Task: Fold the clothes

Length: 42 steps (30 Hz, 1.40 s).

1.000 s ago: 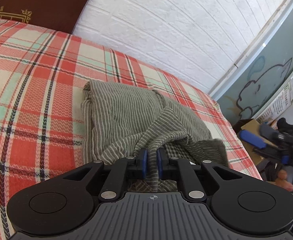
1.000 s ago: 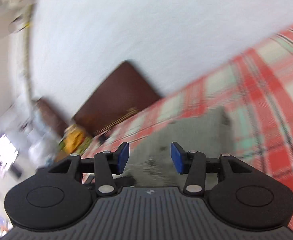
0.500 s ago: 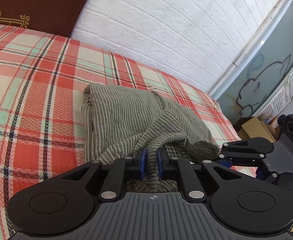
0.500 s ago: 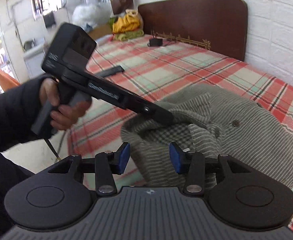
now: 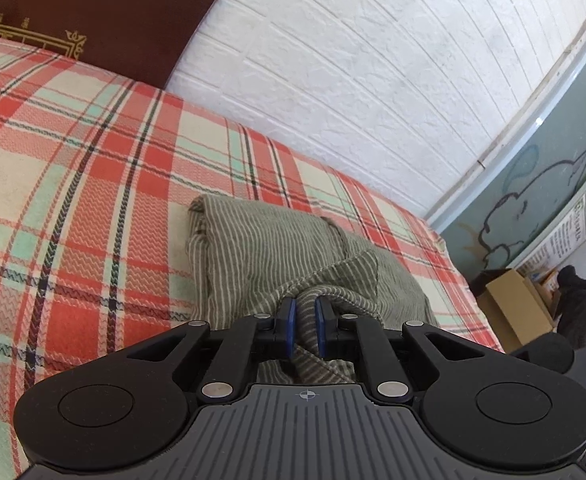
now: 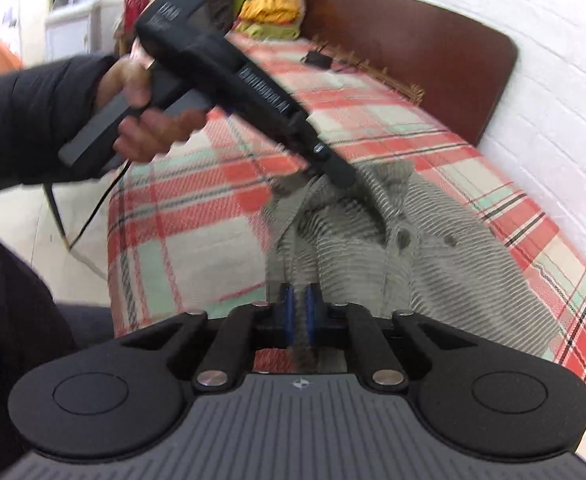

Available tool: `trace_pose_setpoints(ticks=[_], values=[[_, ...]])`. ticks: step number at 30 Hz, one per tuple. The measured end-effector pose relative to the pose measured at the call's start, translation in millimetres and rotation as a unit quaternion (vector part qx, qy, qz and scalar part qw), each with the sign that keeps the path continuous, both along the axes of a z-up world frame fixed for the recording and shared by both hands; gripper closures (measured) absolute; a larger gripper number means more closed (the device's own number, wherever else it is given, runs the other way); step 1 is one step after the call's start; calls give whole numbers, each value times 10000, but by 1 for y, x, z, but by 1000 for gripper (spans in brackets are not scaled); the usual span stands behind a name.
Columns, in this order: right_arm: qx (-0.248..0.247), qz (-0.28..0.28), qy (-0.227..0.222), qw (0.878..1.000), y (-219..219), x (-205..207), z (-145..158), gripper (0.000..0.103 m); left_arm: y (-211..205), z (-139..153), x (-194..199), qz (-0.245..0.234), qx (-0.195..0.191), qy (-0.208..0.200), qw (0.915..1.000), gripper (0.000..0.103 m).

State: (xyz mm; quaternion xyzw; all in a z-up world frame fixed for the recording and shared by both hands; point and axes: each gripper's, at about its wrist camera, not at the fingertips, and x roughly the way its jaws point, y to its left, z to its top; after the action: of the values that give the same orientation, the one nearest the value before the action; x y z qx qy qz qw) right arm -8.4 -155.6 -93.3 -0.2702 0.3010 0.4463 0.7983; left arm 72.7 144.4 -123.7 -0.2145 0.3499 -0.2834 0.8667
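While the striped shirt point(image 5: 277, 256) lies bunched on the plaid bed point(image 5: 93, 208), I see my left hand-held gripper point(image 5: 303, 326) closing on a fabric fold. My right hand-held gripper point(image 6: 299, 314) is clamped tight on the shirt's near edge.

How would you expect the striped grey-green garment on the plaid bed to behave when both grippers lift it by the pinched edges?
Probably floppy: the striped garment bunches into soft folds where the left gripper, jaws closing, pinches it. It should sag between that and the right gripper, since only small pinches are held. Likely light and not slippery; the weave looks thin and textured.
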Motion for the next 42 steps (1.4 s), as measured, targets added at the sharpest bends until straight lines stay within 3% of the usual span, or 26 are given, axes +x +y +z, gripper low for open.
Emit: trace_pose_setpoints(ticks=[8, 15, 18, 21, 27, 33, 35, 36, 37, 42], values=[[-31, -5, -30, 10000, 5, 3, -5, 101, 4, 2, -4, 103, -15, 6, 9999, 90], [191, -6, -292, 9994, 12, 6, -1, 96, -6, 12, -11, -84, 36, -148, 9998, 83], [93, 63, -392, 9992, 17, 7, -3, 89, -6, 17, -14, -109, 38, -213, 9997, 76], [71, 121, -526, 9985, 18, 4, 0, 78, -5, 18, -15, -109, 54, -233, 9997, 76], [12, 306, -668, 9973, 22, 3, 5, 78, -9, 20, -15, -198, 71, -272, 9994, 76], [-99, 463, -402, 9981, 36, 11, -4, 75, -11, 27, -17, -259, 39, -380, 9989, 75], [-161, 449, -293, 9984, 38, 13, -11, 75, -9, 27, -15, -202, 22, -363, 9991, 75], [-210, 427, -261, 9985, 39, 12, -14, 80, -9, 26, -14, -155, 24, -346, 9993, 75], [-265, 402, -236, 9986, 39, 11, -16, 94, -8, 25, -13, -110, 26, -328, 9994, 75], [-320, 264, -258, 9988, 32, 5, -15, 96, -1, 13, -5, 145, -53, -122, 9998, 75]])
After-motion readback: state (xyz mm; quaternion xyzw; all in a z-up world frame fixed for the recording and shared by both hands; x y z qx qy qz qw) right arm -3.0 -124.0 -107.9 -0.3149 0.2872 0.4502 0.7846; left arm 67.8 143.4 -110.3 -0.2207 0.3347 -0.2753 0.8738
